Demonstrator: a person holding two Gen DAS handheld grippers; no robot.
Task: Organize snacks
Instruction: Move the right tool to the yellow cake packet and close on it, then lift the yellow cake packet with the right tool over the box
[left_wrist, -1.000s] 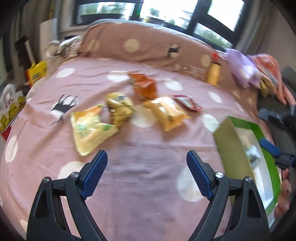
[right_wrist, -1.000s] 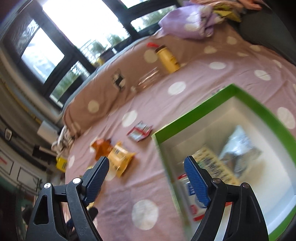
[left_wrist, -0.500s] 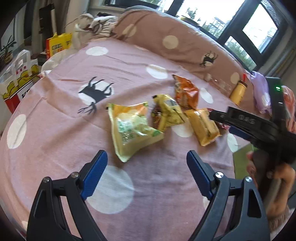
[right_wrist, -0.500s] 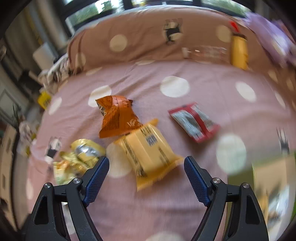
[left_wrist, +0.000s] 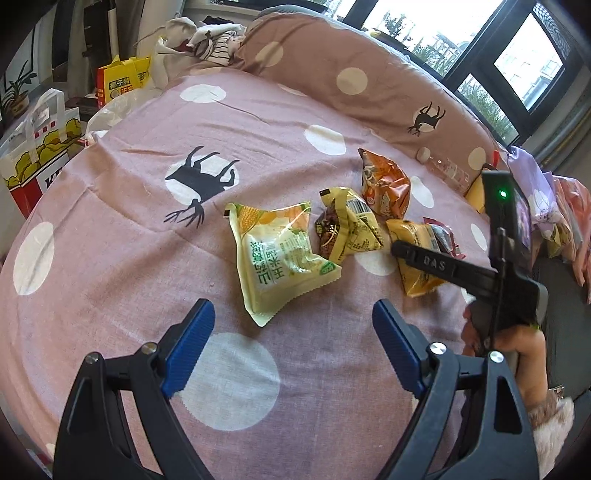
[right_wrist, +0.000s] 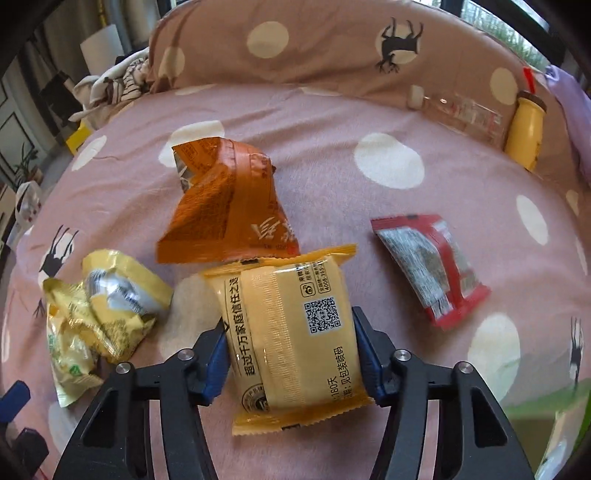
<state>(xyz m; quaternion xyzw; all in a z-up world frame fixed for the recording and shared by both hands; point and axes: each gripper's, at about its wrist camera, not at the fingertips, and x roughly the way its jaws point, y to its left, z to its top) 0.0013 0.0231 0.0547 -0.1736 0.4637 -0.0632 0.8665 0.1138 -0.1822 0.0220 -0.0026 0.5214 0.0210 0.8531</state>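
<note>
Several snack packets lie on a pink polka-dot bedspread (left_wrist: 110, 258). My right gripper (right_wrist: 291, 350) is closed around a yellow cake packet (right_wrist: 291, 332), pads pressing both its sides. Behind it lie an orange packet (right_wrist: 225, 210), a red packet (right_wrist: 428, 269) to the right and a crumpled yellow packet (right_wrist: 114, 295) to the left. My left gripper (left_wrist: 291, 347) is open and empty, just short of a pale green corn snack bag (left_wrist: 280, 258). In that view the right gripper's body (left_wrist: 461, 273) reaches over the yellow cake packet (left_wrist: 413, 254).
A green-rimmed box corner (right_wrist: 546, 413) shows at the lower right. A yellow bottle (right_wrist: 524, 129) and a clear bottle (right_wrist: 461, 110) lie against the brown pillow (right_wrist: 332, 48). Bags (left_wrist: 40, 147) stand beside the bed on the left.
My right gripper swung from the green box to the snacks and closed on the yellow cake packet. My left gripper moved closer to the corn snack bag, still open.
</note>
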